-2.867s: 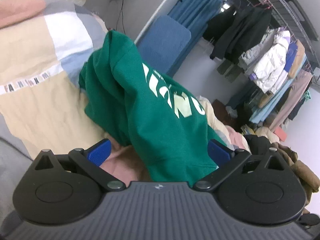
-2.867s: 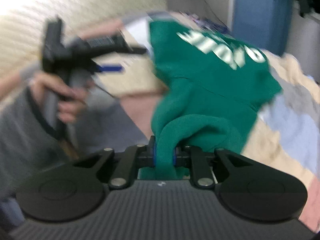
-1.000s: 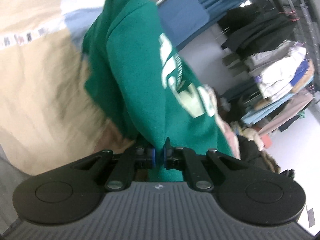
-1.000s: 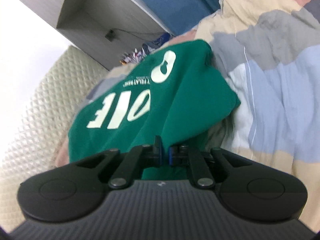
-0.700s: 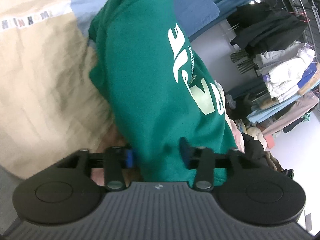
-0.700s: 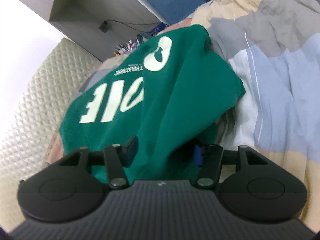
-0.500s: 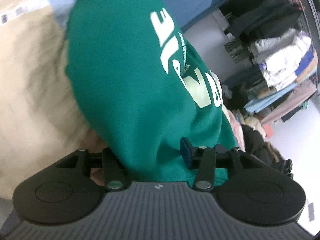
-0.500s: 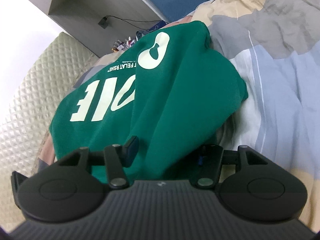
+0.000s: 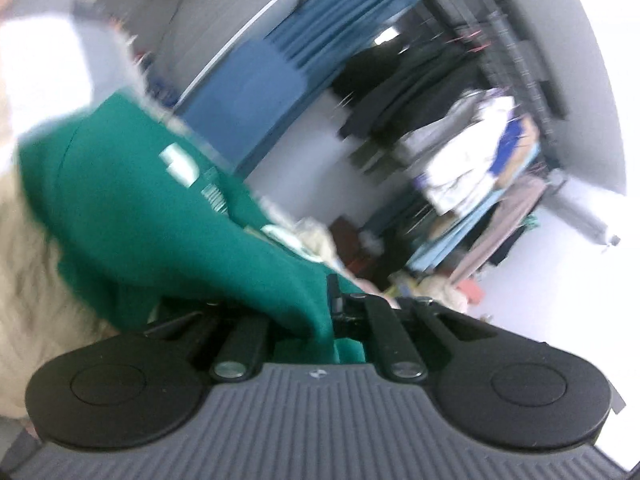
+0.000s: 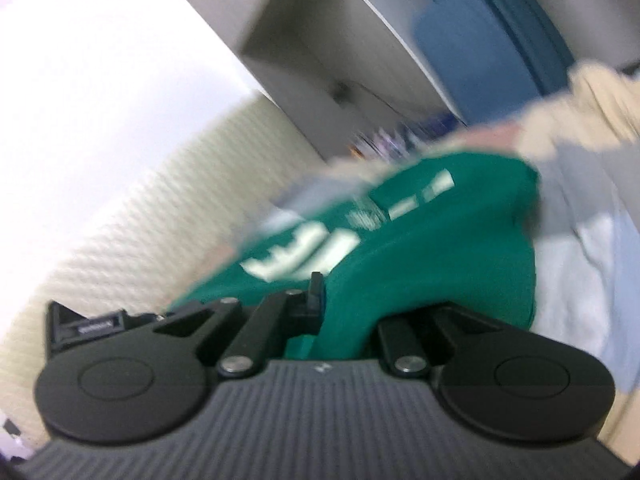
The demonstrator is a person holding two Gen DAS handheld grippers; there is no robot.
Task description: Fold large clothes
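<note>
While both views are smeared by motion, each pair of tongs plainly has green cloth pinched between its fingers. The left tongs [image 9: 326,312] have just closed again on a fold of the green sweatshirt [image 9: 132,216], pointing nearly level, a little downward. The right tongs [image 10: 340,312] have likewise just closed on the sweatshirt's other side [image 10: 420,248], tilted much the same. Between them the garment hangs lifted off the bed [image 10: 592,264], its pale lettering [image 10: 304,256] facing up, over the patchwork bedding near the quilted headboard [image 10: 120,248]. Beyond the bed's far edge stands a clothes rack [image 9: 472,152].
</note>
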